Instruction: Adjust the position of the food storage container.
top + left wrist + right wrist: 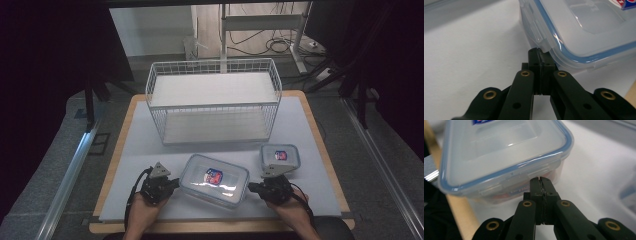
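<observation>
High view has the large clear plastic lidded box with blue seal (214, 180) at lower centre between the closed, empty left gripper (171, 184) and right gripper (253, 187); rigid, light, slick-walled, I'd judge, best pressed at its short ends.

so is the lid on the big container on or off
On. The big container has its clear, blue-rimmed lid seated flat on top. A side flap lies down against the wall, though whether every flap is latched cannot be told.

Large lidded container (214, 180) between left claw (174, 183) and right claw (251, 187) (both closed); wire basket (215, 102) behind.
</observation>
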The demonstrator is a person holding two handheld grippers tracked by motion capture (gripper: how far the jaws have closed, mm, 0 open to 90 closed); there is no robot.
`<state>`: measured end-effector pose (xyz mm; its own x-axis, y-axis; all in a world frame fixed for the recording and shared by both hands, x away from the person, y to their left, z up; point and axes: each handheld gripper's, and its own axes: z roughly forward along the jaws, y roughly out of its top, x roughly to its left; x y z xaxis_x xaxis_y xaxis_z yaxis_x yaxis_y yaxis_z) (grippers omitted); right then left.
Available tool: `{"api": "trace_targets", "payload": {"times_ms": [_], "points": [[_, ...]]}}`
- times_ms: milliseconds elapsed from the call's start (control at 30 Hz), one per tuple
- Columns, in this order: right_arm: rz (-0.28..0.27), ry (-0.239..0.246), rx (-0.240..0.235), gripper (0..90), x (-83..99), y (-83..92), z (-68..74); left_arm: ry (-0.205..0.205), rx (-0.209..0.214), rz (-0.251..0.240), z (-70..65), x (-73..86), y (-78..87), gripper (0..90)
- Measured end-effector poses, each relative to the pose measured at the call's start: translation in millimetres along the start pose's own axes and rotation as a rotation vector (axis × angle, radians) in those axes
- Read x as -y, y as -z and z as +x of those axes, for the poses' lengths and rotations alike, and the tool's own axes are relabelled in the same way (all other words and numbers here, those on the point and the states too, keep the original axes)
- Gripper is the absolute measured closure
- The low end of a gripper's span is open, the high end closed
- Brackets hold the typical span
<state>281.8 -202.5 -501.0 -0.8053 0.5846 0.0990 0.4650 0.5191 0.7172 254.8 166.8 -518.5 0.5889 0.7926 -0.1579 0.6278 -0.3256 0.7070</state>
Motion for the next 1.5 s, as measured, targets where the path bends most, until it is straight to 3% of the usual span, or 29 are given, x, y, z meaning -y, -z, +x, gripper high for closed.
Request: {"api": "trace_targets", "payload": {"times_ms": [333,633,833,900,1000,1067,1200,1233,1367,1500], "points": [[-0.011,-0.042,0.083,89.8,-4.0,-2.7,-16.2,-0.033,0.023,0.020,-14.3,-2.5,-4.1,90.0],[-0.023,-0.061,0.081,89.9,-5.2,-5.7,-21.8,-0.032,0.021,0.027,-20.6,-0.7,-1.8,90.0],[-0.026,-0.058,0.076,89.5,-4.6,-5.2,-25.5,-0.041,0.058,0.034,-20.4,-0.5,0.3,89.9],[-0.030,-0.053,0.069,88.4,-4.3,-3.8,-26.8,-0.035,0.050,0.027,-17.2,0.5,2.6,85.7],[-0.048,-0.055,0.059,84.6,-3.5,2.6,-28.5,-0.033,-0.018,-0.004,-12.2,2.3,9.3,75.3],[-0.049,-0.047,0.046,80.2,-1.8,7.0,-31.2,-0.018,-0.021,-0.027,-6.4,4.6,13.9,67.6],[-0.040,-0.040,0.048,73.8,3.7,13.0,-37.2,-0.047,-0.060,-0.026,-0.5,9.3,15.9,51.3],[-0.042,-0.039,0.046,68.0,6.6,18.3,-39.7,-0.073,-0.091,-0.027,1.4,11.7,15.3,46.7],[-0.038,-0.011,0.069,56.1,11.0,26.5,-43.0,-0.088,-0.104,-0.040,2.5,12.7,13.6,33.2],[-0.023,-0.003,0.057,45.8,13.8,28.3,-45.8,-0.082,-0.094,-0.036,3.5,13.5,11.5,22.7]]}}
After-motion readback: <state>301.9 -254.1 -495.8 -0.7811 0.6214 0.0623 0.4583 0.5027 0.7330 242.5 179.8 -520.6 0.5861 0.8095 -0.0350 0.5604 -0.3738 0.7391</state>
